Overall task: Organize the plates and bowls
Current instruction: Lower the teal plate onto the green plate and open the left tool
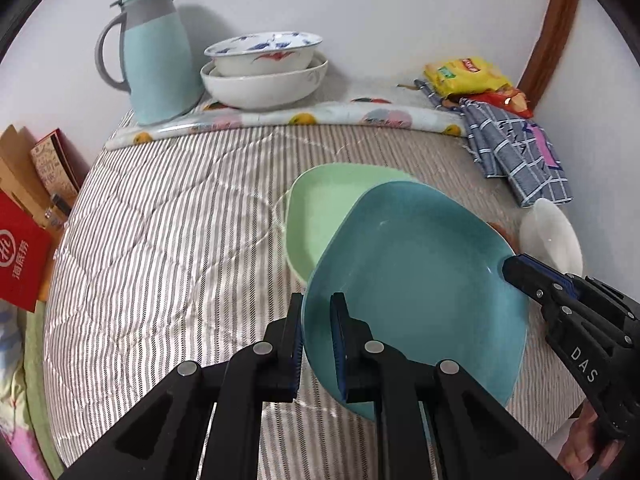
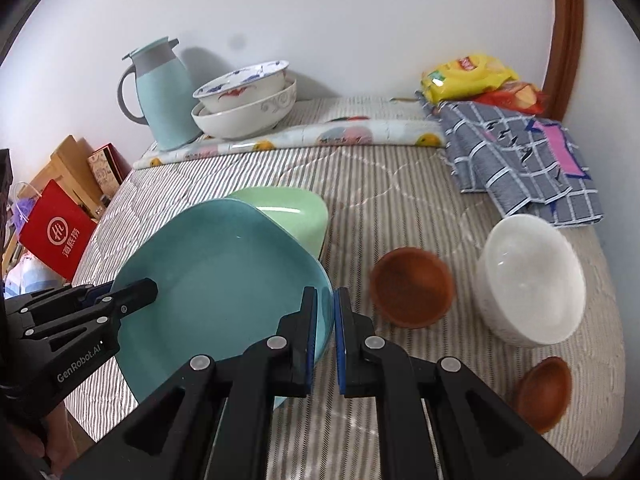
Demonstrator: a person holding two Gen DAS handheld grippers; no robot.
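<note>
Both grippers on the teal plate (image 1: 420, 276), lifted and tilted above the striped bed (image 1: 160, 240). Left gripper (image 1: 316, 344) clamped on the plate's left rim, one finger each side. Right gripper (image 2: 325, 340) pinches the opposite rim, fingers nearly together with the edge between them. Plate partly overlaps the light green plate (image 1: 320, 208), which lies flat on the bed just behind/under it; cannot tell if the two touch.

Step, as I judge it: stacking the teal plate onto the green one, mid-carry. Next move calls for levelling the plate, centring it over the green plate, lowering, then opening both grippers together so it doesn't slide off.

Still loose on the right side: white bowl (image 2: 528, 280), brown bowl (image 2: 412, 286) beside it, second small brown bowl (image 2: 544, 394) nearer the edge, tipped. At the back by the wall, a patterned bowl (image 2: 244, 86) nested in a white bowl (image 2: 244, 118), next to a teal jug (image 2: 160, 92). Checked cloth (image 2: 520, 160) and snack packet (image 2: 468, 74) back right
</note>
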